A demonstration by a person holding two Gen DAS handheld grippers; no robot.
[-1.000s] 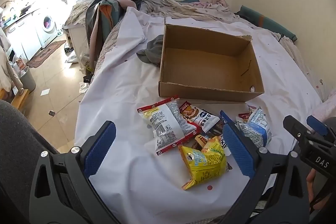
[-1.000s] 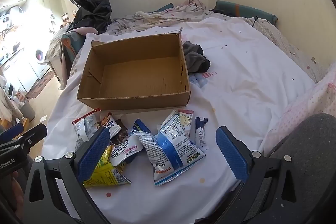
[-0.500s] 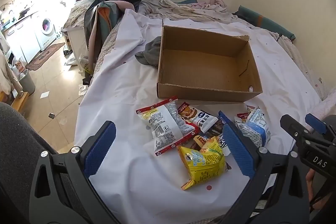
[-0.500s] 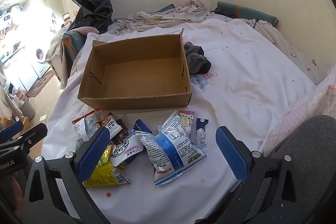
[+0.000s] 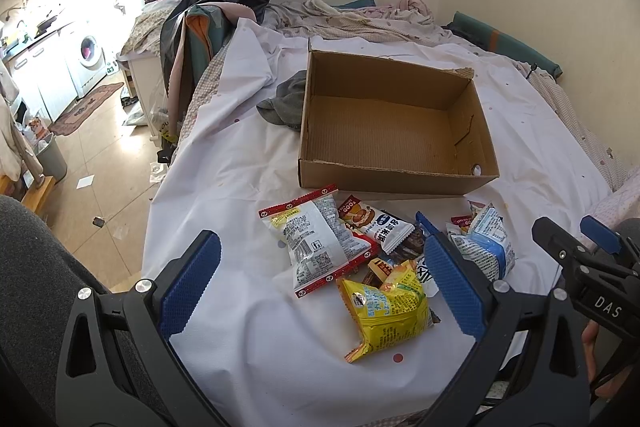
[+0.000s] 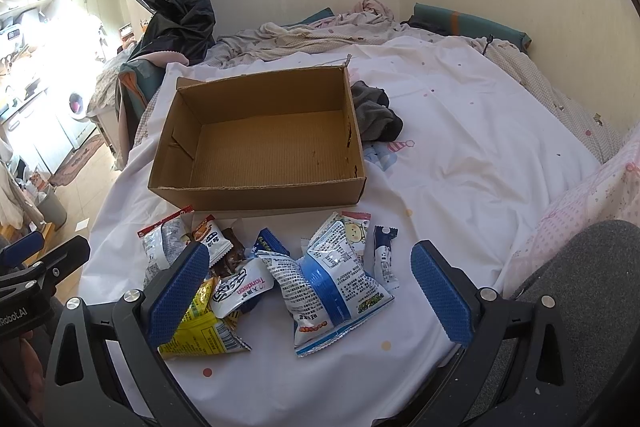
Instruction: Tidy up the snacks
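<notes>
Left wrist view shows your left gripper (image 5: 320,281) spread wide and empty, hovering on the near side of the cardboard box (image 5: 394,131). Its right pad hides part of the snack pile (image 5: 360,259) lying on the white sheet (image 5: 224,163) just in front of the box. Your right gripper (image 6: 306,293) also stands agape, holding nothing, above the blue-and-white bag (image 6: 332,283). The yellow packet (image 6: 200,327) is half covered by its left finger; a dark garment (image 6: 374,117) peeks from behind the box.
</notes>
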